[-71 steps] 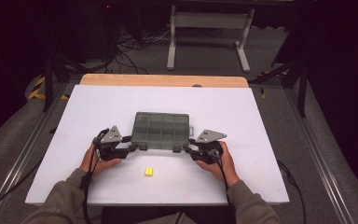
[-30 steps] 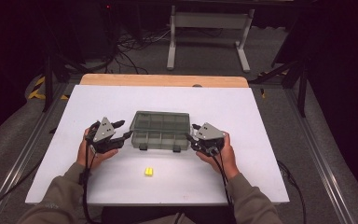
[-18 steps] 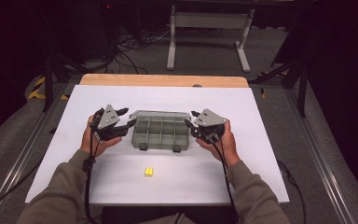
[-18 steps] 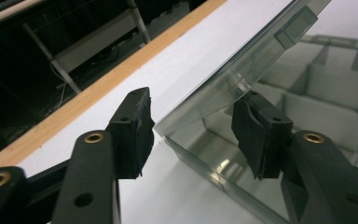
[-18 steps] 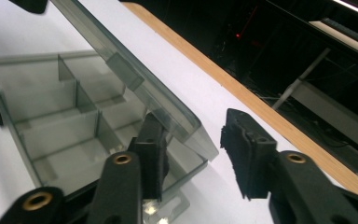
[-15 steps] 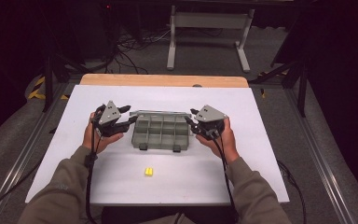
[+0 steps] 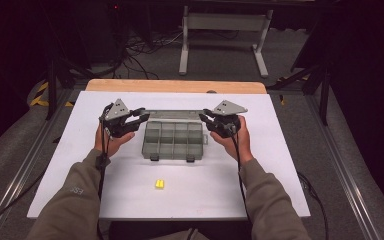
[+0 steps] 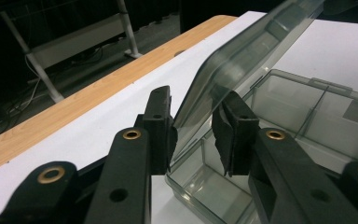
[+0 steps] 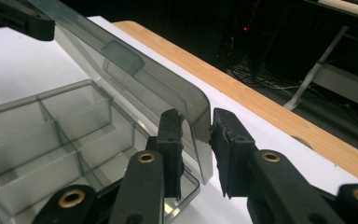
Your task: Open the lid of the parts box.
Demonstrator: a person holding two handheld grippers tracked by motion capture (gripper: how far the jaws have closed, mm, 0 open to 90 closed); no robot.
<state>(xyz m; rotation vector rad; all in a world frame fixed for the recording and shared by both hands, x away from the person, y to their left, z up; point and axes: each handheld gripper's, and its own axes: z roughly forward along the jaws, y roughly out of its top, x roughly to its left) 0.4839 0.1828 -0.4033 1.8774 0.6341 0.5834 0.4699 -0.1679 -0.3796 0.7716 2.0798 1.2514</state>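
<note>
**Organizer lid held raised at both corners**

The compartment box is set mid-table. Its clear lid is tilted up, long axis crosswise, one end between each tool's jaws. Left gripper and right gripper are parted, jaws bracketing the lid's edge, neither clamped.

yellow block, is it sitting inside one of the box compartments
No, the yellow block lies on the white table, nearer the person than the open organizer box and apart from it.

Overhead forward-down, two close jaw-level views
</note>
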